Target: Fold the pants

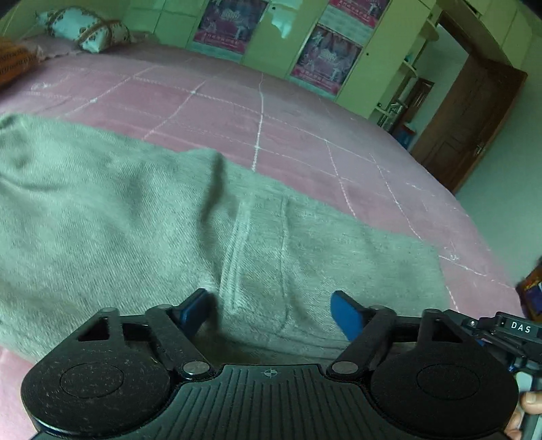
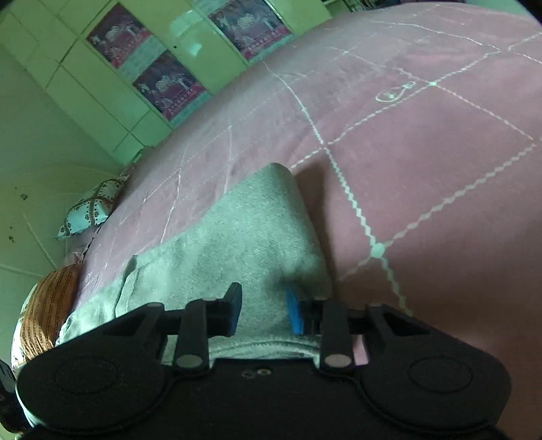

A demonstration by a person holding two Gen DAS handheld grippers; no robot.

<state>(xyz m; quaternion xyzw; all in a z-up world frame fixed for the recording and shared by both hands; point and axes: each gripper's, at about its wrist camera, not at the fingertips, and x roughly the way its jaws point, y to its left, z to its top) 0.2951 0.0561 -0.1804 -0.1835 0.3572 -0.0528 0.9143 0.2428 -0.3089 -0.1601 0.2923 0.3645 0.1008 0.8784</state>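
Grey pants [image 1: 135, 230] lie spread across a pink quilted bed [image 1: 271, 111]. In the left wrist view my left gripper [image 1: 271, 313] is open, its blue pads wide apart just above the cloth near a stitched pocket seam [image 1: 257, 257]. In the right wrist view the pants [image 2: 250, 233] show a folded corner pointing away. My right gripper [image 2: 263, 313] is open, its pads [image 2: 294, 313] on either side of the cloth's near edge, not closed on it.
Patterned pillows [image 1: 84, 28] and an orange cushion [image 2: 47, 308] sit at the head of the bed. Green wardrobes with posters [image 1: 325, 57] stand beyond the bed. A brown door [image 1: 474, 122] is at the right. The bed edge [image 1: 474, 257] drops off to the right.
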